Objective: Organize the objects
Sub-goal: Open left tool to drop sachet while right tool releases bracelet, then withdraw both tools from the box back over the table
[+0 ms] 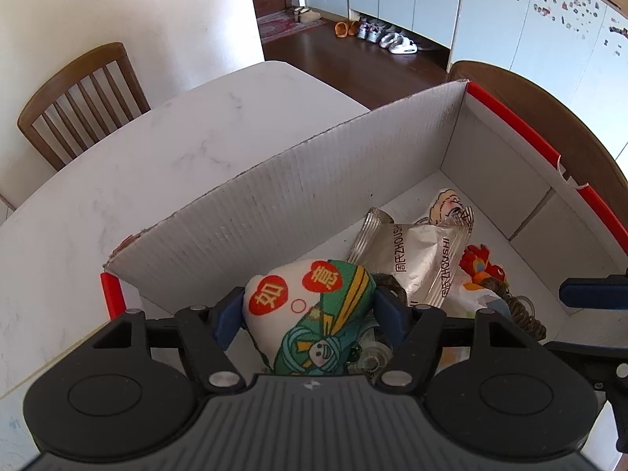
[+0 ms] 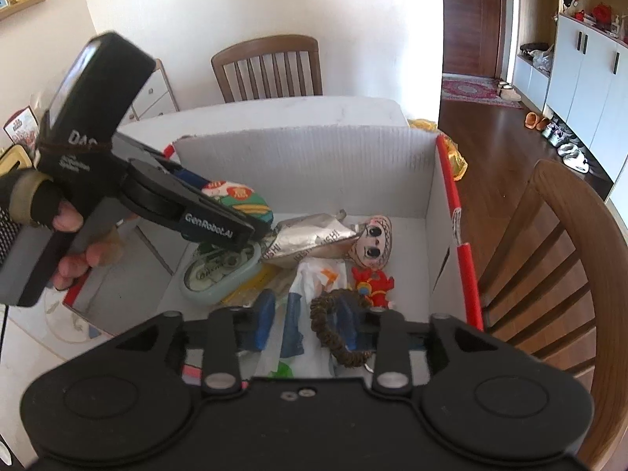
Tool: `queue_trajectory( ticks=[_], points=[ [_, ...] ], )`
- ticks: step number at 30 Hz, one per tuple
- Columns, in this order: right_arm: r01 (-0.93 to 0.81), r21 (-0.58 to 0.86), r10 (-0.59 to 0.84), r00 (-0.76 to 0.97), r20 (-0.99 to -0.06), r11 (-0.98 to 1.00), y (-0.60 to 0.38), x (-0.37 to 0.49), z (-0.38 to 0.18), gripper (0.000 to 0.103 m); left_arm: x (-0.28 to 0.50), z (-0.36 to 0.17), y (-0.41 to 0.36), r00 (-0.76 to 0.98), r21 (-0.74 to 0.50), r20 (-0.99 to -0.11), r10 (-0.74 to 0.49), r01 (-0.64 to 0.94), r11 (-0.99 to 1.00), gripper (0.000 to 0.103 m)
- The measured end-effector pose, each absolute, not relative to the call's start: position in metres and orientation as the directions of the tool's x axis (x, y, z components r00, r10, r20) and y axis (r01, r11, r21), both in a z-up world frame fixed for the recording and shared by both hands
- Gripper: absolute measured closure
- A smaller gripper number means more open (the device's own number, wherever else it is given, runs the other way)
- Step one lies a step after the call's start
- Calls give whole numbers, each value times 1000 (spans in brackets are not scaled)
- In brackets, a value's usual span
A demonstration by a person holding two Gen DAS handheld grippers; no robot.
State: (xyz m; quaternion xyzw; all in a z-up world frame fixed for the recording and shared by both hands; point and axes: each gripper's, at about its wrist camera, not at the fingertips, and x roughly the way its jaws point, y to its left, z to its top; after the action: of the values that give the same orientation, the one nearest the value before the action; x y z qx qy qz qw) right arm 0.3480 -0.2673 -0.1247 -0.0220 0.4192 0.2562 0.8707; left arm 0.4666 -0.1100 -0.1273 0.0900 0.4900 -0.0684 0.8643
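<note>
A white cardboard box [image 1: 298, 192] with red edges stands on the table. Inside it my left gripper [image 1: 308, 312] is shut on a stuffed white-and-green pouch [image 1: 314, 306] with red characters; a blue pad presses on each side. In the right wrist view that left gripper [image 2: 235, 206] reaches in from the left, the pouch [image 2: 253, 206] showing at its tip. My right gripper [image 2: 304, 322] stands open low over the box's near end. A brown braided ring [image 2: 337, 333] lies at its right finger, and a white printed bag [image 2: 314, 274] lies under it.
On the box floor [image 2: 408, 235] lie a silver snack packet [image 2: 310, 239], a doll-face plush [image 2: 373, 243], a red plush figure [image 2: 371, 286] and a pale oval case [image 2: 219, 271]. A gloved hand [image 2: 66, 219] holds the left gripper. Wooden chairs [image 2: 549, 259] flank the marble table [image 1: 137, 157].
</note>
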Motion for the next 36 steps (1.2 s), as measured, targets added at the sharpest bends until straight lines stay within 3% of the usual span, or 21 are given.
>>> queue_trajectory(
  ticks=[29,36],
  points=[
    [-475,175,455,576,-679,863,-268,319,-83,46,390,-59,-87,624,13,-773,-118,201,979,28],
    [-466,172,451,596,-664,868,-256,310,-70,37,364,-38,-63,666,-19,-733,-142,188,982,19]
  ],
)
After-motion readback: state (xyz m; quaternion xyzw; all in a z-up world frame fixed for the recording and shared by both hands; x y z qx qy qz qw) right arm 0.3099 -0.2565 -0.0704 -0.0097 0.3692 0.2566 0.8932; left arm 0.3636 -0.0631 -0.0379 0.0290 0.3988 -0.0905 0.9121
